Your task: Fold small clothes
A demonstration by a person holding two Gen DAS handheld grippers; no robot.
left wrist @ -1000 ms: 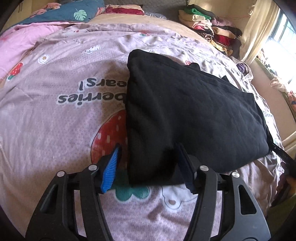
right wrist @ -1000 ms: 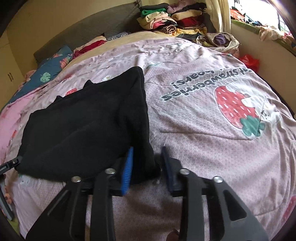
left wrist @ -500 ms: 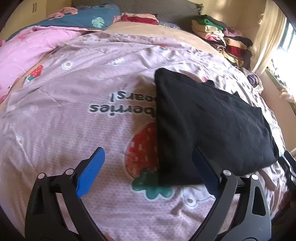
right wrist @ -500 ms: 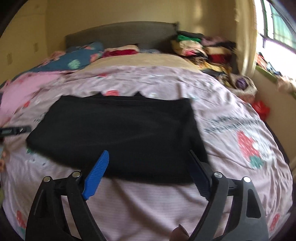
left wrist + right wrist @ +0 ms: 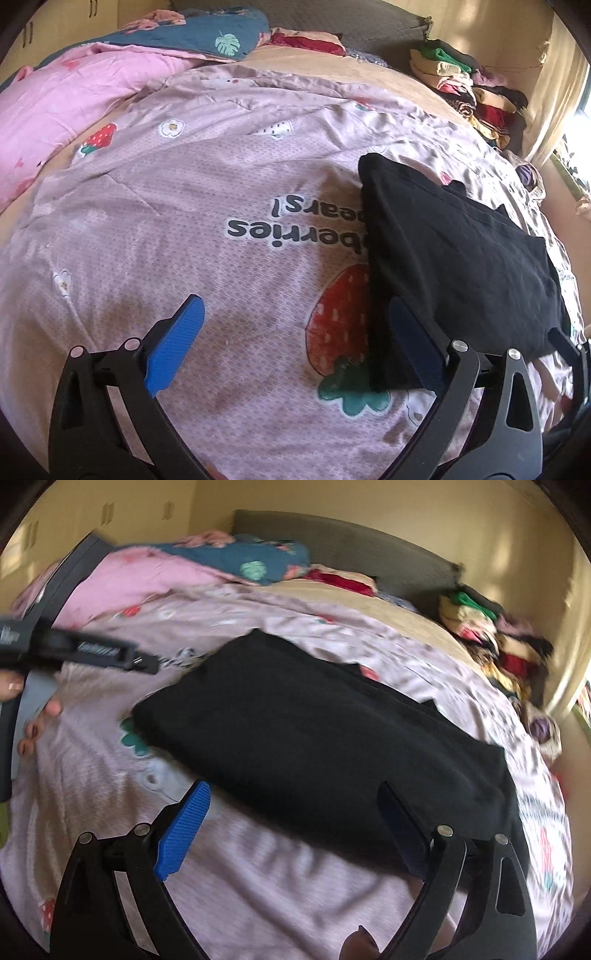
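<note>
The black garment [image 5: 454, 266] lies folded into a long rectangle on the strawberry-print quilt [image 5: 192, 221], toward the foot edge of the bed and well clear of the pillows [image 5: 207, 33] at the headboard. Its long axis runs across the bed, side to side.

The left gripper [image 5: 291, 343] has just been opening and now stands wide, with nothing pressed between its pads; it hangs over bare quilt, and the garment's short end lies just off to its right, under the right-hand finger. The right gripper [image 5: 295, 823] has just been opening too and is spread wide over the garment's near long edge, gripping nothing; the cloth lies directly ahead of it and partly between the fingers. That view is smeared by motion, so whether a finger brushes the cloth is uncertain.

For another fold, end to end along the long axis looks the likely move. Each gripper sits near its own end, the right one better placed over the cloth.
</note>
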